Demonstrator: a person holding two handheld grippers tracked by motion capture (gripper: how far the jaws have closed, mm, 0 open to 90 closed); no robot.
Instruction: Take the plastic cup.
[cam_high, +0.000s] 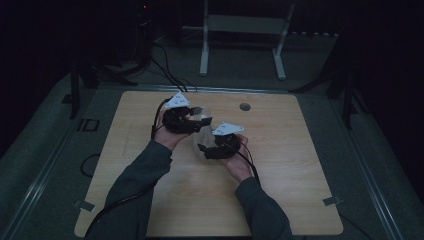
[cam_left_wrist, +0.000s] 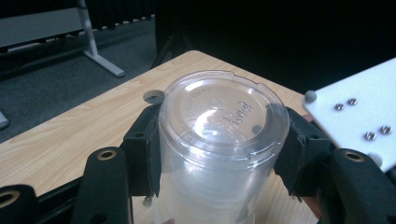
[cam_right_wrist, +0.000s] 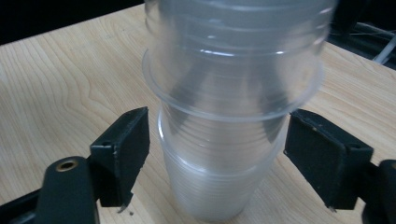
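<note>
A nest of clear plastic cups (cam_high: 201, 131) hangs above the wooden table (cam_high: 280, 190), between the two hand-held grippers. My left gripper (cam_high: 196, 120) is shut on the outer cup (cam_left_wrist: 222, 121) just below its flat base, both black pads pressing its wall. In the right gripper view, the outer cup's rim flares above the inner cups (cam_right_wrist: 224, 177) that stick out of it. My right gripper (cam_right_wrist: 217, 158) stands open around those inner cups, with a narrow gap at each pad (cam_right_wrist: 126, 149).
The white plate of the right gripper (cam_left_wrist: 359, 112) sits close on the right in the left gripper view. A round hole (cam_high: 244, 106) is in the table's far middle. A white metal stand (cam_high: 245, 30) is on the floor behind the table.
</note>
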